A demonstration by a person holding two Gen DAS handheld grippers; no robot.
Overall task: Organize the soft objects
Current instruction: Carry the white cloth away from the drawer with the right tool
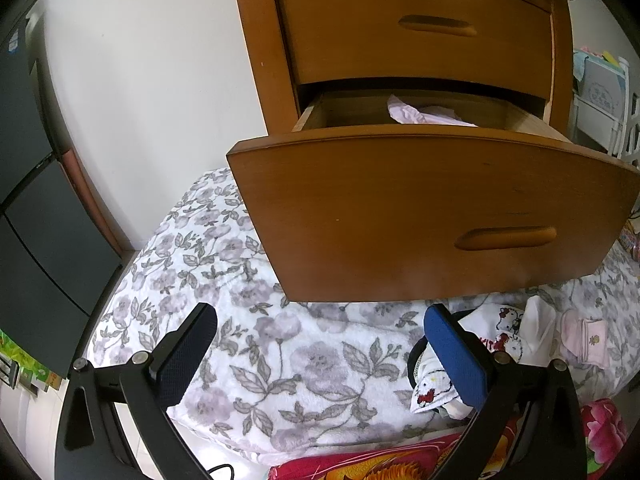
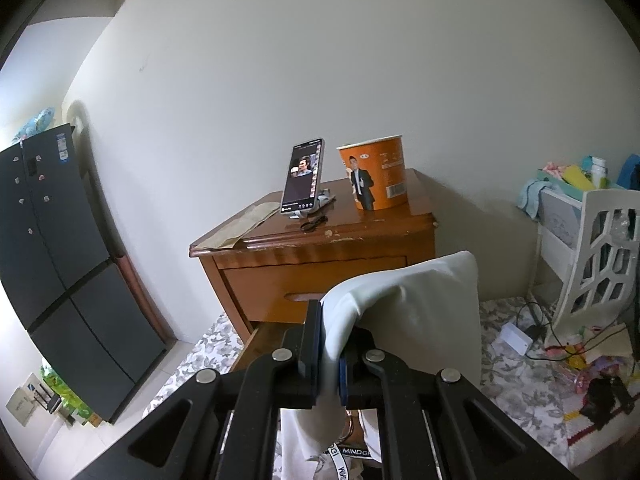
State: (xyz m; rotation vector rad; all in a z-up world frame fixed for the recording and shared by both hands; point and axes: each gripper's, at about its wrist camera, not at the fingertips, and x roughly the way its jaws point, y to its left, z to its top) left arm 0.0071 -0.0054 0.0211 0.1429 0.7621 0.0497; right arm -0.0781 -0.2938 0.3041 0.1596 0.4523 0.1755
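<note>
- One pale green cloth (image 2: 404, 308) hangs pinched in the right tongs (image 2: 329, 360), above the open drawer (image 1: 400, 208)
- Light and limp, it droops; a hold near a folded edge suits it best
- Left tongs (image 1: 316, 356) stand spread, empty, over the bed (image 1: 280, 360)

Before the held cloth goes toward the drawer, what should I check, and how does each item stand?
1. Right gripper shut on the pale green cloth: ok.
2. Lower drawer pulled open: ok.
3. Room beside the pink-white cloth inside: ok, left part looks bare.
4. Left gripper open and holding nothing: ok.
5. Cloth's hanging end clears the drawer front: cannot tell.
</note>
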